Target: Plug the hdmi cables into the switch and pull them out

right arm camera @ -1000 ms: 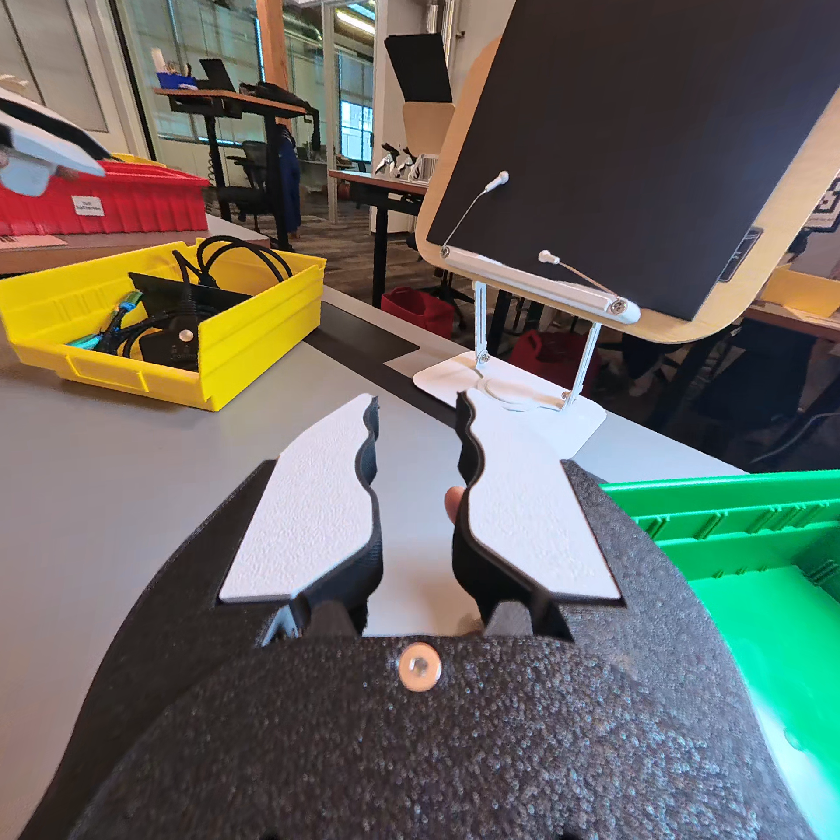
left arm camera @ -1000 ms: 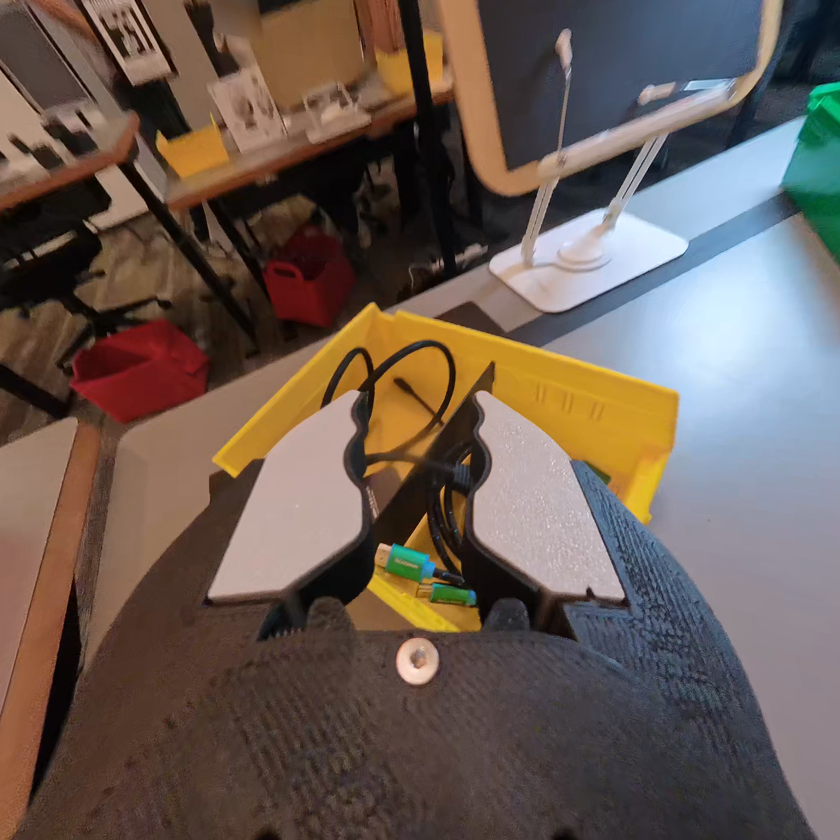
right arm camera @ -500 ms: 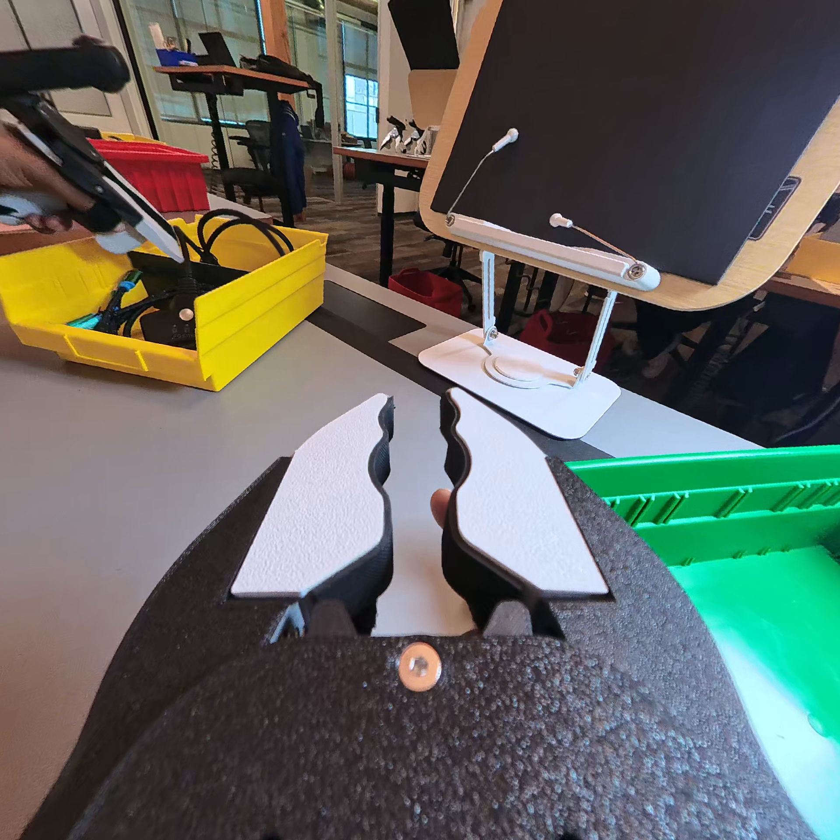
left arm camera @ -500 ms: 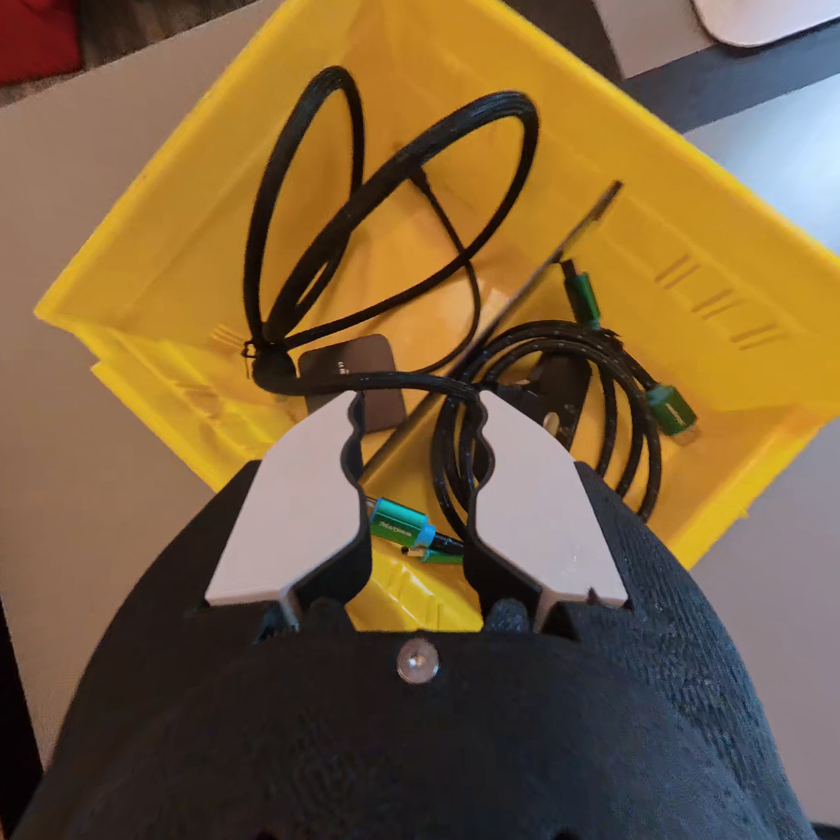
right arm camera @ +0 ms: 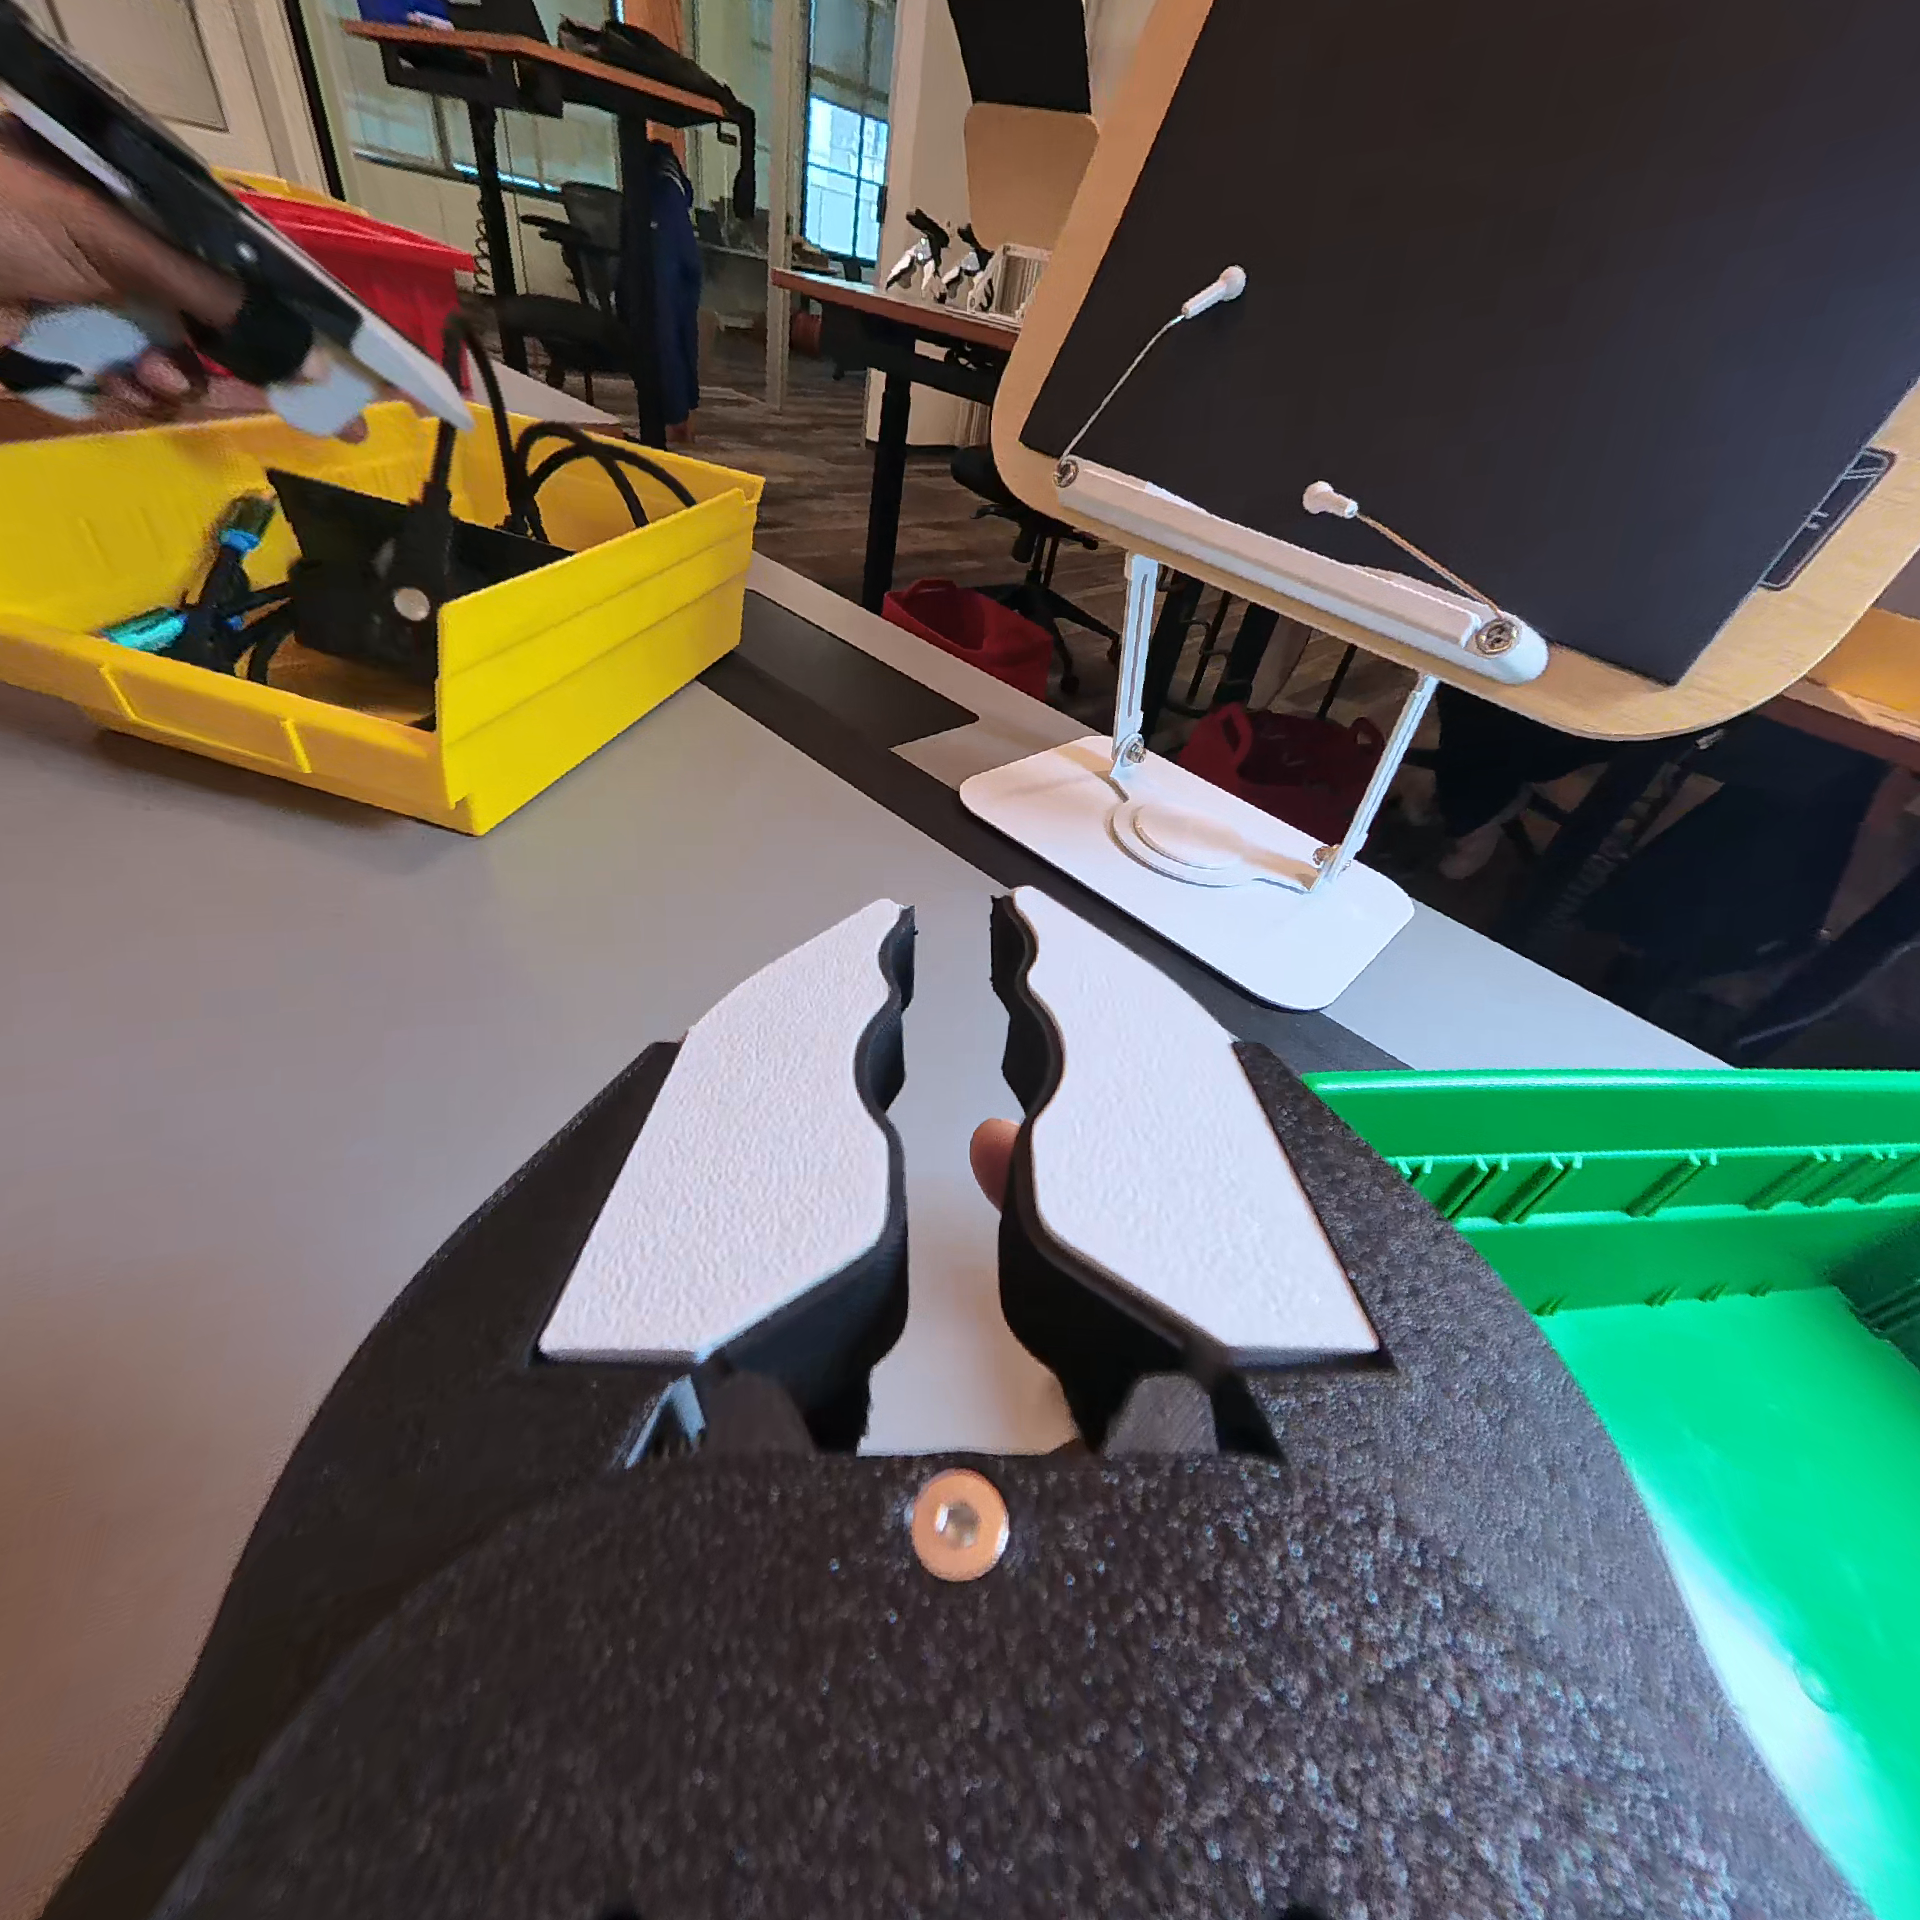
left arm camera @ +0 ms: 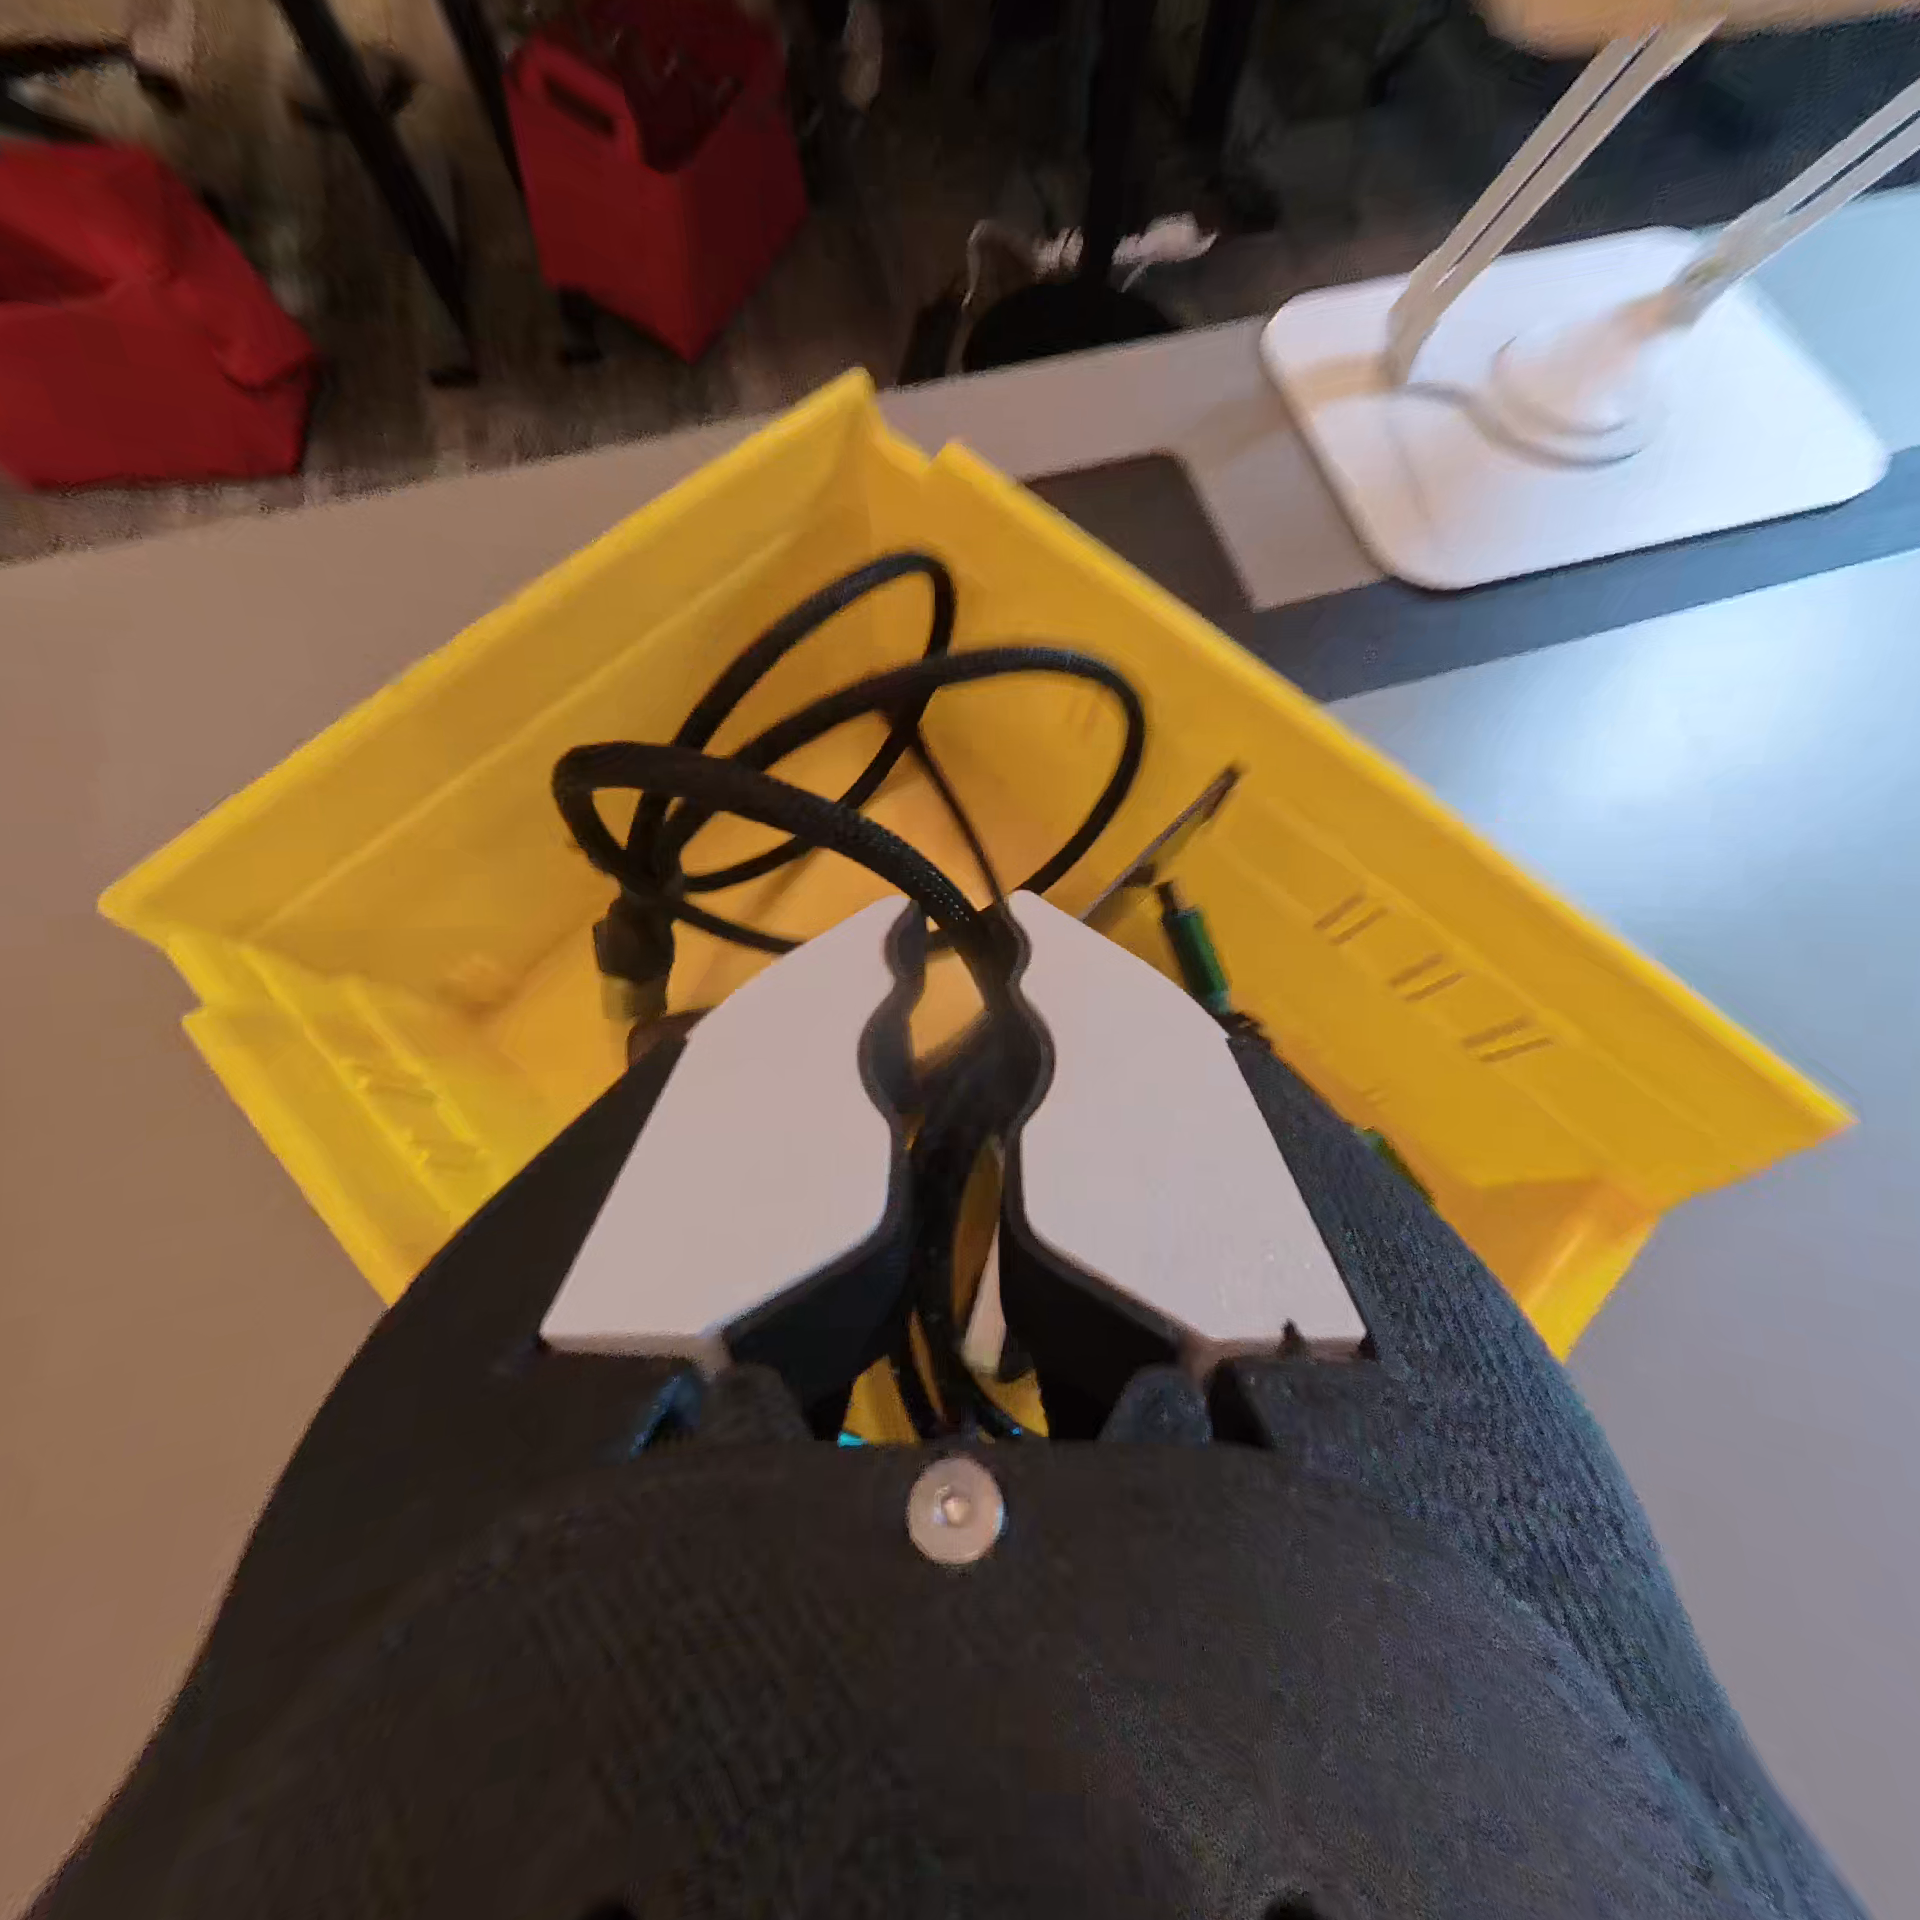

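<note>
My left gripper (left arm camera: pixel 956 914) is shut on a black braided HDMI cable (left arm camera: pixel 790 810) and holds it above the yellow bin (left arm camera: pixel 416 748). The cable's loops hang into the bin. A green-ended plug (left arm camera: pixel 1195 945) lies in the bin beside a black divider (left arm camera: pixel 1164 842). The right wrist view shows the left gripper (right arm camera: pixel 436 400) lifting the cable (right arm camera: pixel 499 416) over the bin (right arm camera: pixel 592 644), with a blurred black box (right arm camera: pixel 364 603) below it. My right gripper (right arm camera: pixel 951 914) is empty over the grey table, its jaws a narrow gap apart.
A white stand (right arm camera: pixel 1195 862) holding a tilted black board (right arm camera: pixel 1507 312) stands at the table's far edge. A green bin (right arm camera: pixel 1662 1174) sits at the right. Teal-ended plugs (right arm camera: pixel 156 629) lie in the yellow bin. Red bins (left arm camera: pixel 135 312) are on the floor.
My left gripper went down into the yellow bin, shut on the black cable and is lifting it. My right gripper's jaws have narrowed and it has hardly moved.
</note>
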Demonstrator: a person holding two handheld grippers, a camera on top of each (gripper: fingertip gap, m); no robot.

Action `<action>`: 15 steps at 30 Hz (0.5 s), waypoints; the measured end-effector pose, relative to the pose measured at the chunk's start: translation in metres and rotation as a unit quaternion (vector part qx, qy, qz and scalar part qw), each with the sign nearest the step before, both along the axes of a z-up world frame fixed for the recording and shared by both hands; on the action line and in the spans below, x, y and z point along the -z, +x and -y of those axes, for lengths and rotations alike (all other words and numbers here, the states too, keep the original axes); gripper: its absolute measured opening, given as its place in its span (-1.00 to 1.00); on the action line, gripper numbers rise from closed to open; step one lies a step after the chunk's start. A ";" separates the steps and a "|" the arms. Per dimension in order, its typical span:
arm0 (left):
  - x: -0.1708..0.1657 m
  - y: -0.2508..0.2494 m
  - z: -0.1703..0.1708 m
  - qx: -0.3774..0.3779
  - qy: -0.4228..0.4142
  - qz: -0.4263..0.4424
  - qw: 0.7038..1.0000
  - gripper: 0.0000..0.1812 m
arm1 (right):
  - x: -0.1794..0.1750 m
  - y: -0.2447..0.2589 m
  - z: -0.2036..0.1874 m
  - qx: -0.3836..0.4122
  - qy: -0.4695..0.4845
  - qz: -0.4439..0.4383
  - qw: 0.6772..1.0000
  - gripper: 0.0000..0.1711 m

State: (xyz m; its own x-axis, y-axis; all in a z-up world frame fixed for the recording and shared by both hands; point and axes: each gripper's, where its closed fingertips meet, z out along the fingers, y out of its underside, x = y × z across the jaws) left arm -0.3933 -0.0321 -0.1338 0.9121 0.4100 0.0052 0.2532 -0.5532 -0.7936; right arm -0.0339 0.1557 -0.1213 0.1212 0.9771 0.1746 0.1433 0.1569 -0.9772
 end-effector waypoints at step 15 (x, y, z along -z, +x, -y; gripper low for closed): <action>-0.224 0.174 0.009 0.188 0.471 0.009 0.862 -0.92 | -0.010 -0.005 0.019 -0.032 0.009 -0.034 0.999 -0.86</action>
